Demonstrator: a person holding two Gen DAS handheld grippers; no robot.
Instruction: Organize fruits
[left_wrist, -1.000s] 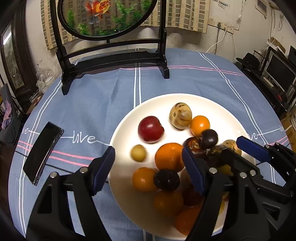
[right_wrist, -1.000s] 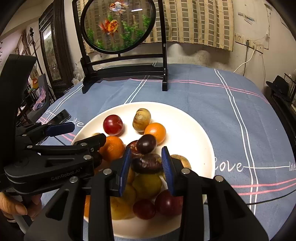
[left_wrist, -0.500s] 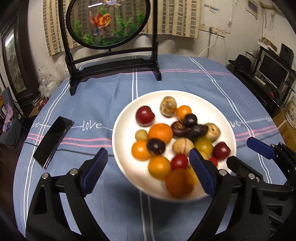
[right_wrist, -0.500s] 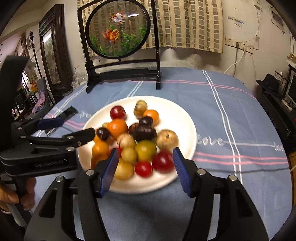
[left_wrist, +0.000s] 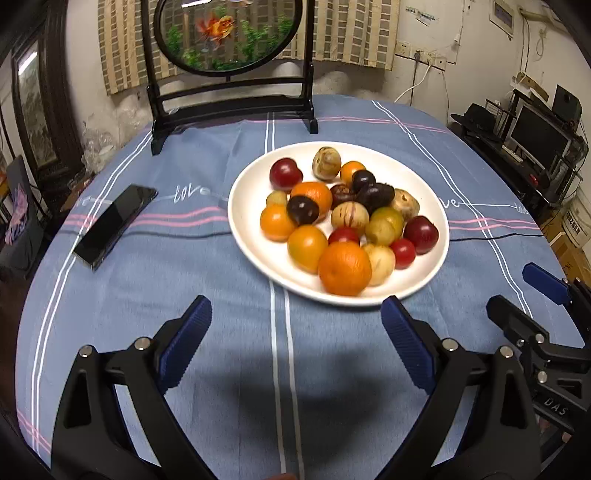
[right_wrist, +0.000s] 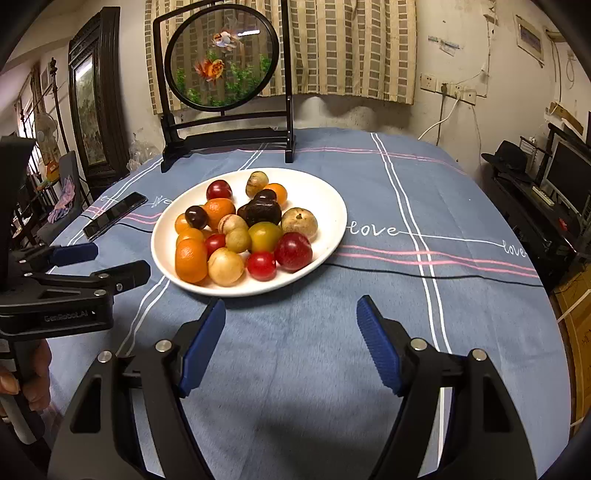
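Observation:
A white plate (left_wrist: 251, 243) (right_wrist: 332, 206) on the blue tablecloth holds several fruits in a pile: oranges (left_wrist: 344, 268), red plums (right_wrist: 293, 251), dark purple fruits (right_wrist: 259, 212) and pale yellow-brown ones (left_wrist: 326, 163). My left gripper (left_wrist: 295, 336) is open and empty, over the cloth in front of the plate. My right gripper (right_wrist: 290, 332) is open and empty, also in front of the plate. The left gripper also shows at the left edge of the right wrist view (right_wrist: 110, 266), beside the plate.
A black phone (left_wrist: 114, 223) lies on the cloth left of the plate, with a black cable (right_wrist: 424, 273) running across the table under the plate. A round goldfish screen on a black stand (left_wrist: 229, 99) is at the table's far side.
The right gripper let go of a dark purple fruit onto the pile and opened. Both grippers pulled back from the plate toward the table's near edge.

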